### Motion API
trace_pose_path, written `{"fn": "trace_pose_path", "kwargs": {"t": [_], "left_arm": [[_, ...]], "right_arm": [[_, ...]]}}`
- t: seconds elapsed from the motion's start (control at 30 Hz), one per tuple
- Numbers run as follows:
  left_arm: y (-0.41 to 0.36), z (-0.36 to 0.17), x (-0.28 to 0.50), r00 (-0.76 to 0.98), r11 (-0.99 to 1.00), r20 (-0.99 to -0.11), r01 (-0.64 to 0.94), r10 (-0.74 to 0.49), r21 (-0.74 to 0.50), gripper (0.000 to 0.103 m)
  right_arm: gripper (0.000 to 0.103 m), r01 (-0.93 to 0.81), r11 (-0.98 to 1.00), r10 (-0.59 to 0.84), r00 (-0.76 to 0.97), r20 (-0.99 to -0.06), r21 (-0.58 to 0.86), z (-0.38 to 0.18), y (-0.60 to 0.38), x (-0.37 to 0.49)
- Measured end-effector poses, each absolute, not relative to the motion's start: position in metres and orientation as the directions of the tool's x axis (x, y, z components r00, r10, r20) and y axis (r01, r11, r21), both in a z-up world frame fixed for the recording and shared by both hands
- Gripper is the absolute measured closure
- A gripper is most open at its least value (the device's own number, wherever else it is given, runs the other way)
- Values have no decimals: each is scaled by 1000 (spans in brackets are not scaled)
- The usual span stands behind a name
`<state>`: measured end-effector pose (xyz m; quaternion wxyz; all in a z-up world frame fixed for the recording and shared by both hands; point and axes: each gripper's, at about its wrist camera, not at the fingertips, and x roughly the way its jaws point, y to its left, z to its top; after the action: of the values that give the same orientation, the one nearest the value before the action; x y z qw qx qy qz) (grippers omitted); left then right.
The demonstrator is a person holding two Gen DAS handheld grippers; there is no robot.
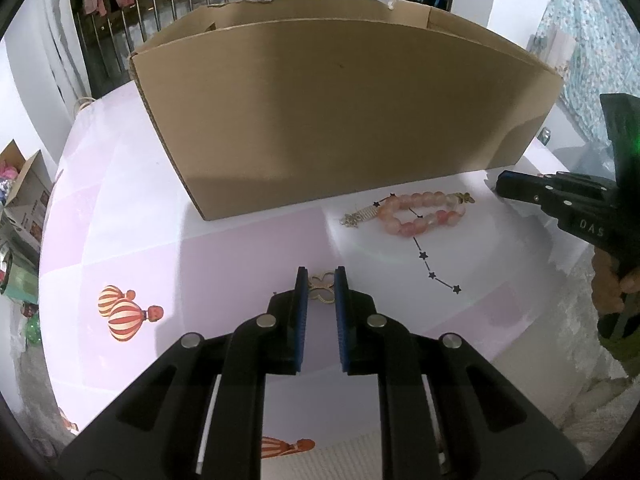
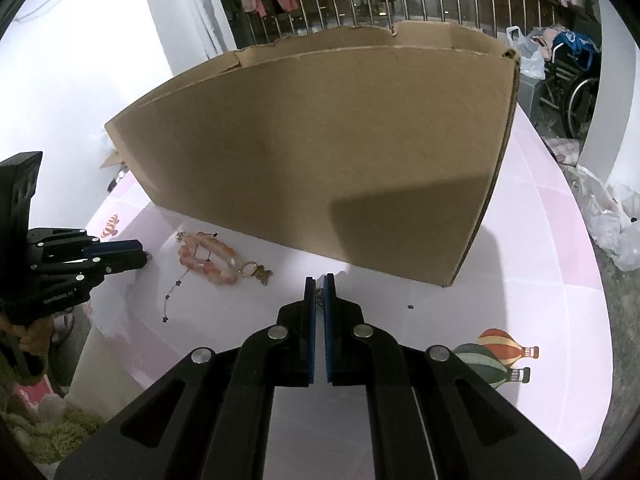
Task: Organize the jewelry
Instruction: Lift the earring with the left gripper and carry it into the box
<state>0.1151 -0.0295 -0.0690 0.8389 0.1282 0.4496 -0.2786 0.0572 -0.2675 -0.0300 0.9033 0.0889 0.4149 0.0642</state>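
My left gripper [image 1: 321, 280] points down at the table, and its blue pads close in on both sides of a small gold clover-shaped ornament [image 1: 322, 289] that fills the gap between them. My right gripper [image 2: 319, 285] is shut, with a bit of thin gold chain [image 2: 319, 298] showing between its pads. A pink bead bracelet [image 1: 420, 212] [image 2: 208, 260] with gold charms [image 1: 358, 216] lies on the table between the two grippers, in front of a large open cardboard box [image 1: 340, 112] [image 2: 320, 152]. Each wrist view shows the other gripper from the side, the right gripper [image 1: 504, 184] and the left gripper [image 2: 144, 256].
The round table [image 1: 120, 248] has a pink and white cover printed with hot-air balloons [image 1: 124, 316] and stars. The box takes up its far half. A hand [image 1: 612, 288] holds the right tool. Metal railings, hanging clothes and plastic bags [image 2: 616, 220] stand beyond the table.
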Motion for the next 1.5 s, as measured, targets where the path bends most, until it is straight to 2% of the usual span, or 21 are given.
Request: {"fn": "trace_pose_path", "kwargs": {"t": [0.27, 0.63, 0.8, 0.9, 1.13, 1.27, 1.37, 1.5], "left_arm": [[-15, -45, 110, 488, 829, -791, 558, -369, -42, 91], [-3, 27, 94, 591, 817, -665, 575, -456, -50, 91], [-7, 23, 95, 586, 818, -673, 574, -452, -50, 91], [-8, 14, 95, 563, 818, -691, 571, -453, -71, 91], [-8, -12, 100, 531, 824, -731, 563, -427, -73, 91], [-8, -16, 102, 532, 829, -736, 554, -420, -73, 91], [-10, -17, 102, 535, 830, -736, 553, -415, -66, 91], [-11, -14, 101, 542, 831, -729, 553, -419, -66, 91]], "right_arm": [[99, -50, 974, 195, 676, -711, 220, -12, -269, 48], [99, -85, 973, 201, 760, -618, 212, 43, -274, 35], [96, -73, 970, 214, 701, -680, 230, 19, -272, 42], [83, -51, 975, 193, 672, -715, 216, -2, -270, 47], [83, -50, 988, 143, 623, -769, 143, -32, -261, 62], [88, -71, 995, 104, 630, -770, 76, -33, -252, 62], [99, -79, 993, 121, 621, -774, 92, -33, -248, 62], [101, -68, 985, 165, 625, -763, 157, -27, -257, 57]]}}
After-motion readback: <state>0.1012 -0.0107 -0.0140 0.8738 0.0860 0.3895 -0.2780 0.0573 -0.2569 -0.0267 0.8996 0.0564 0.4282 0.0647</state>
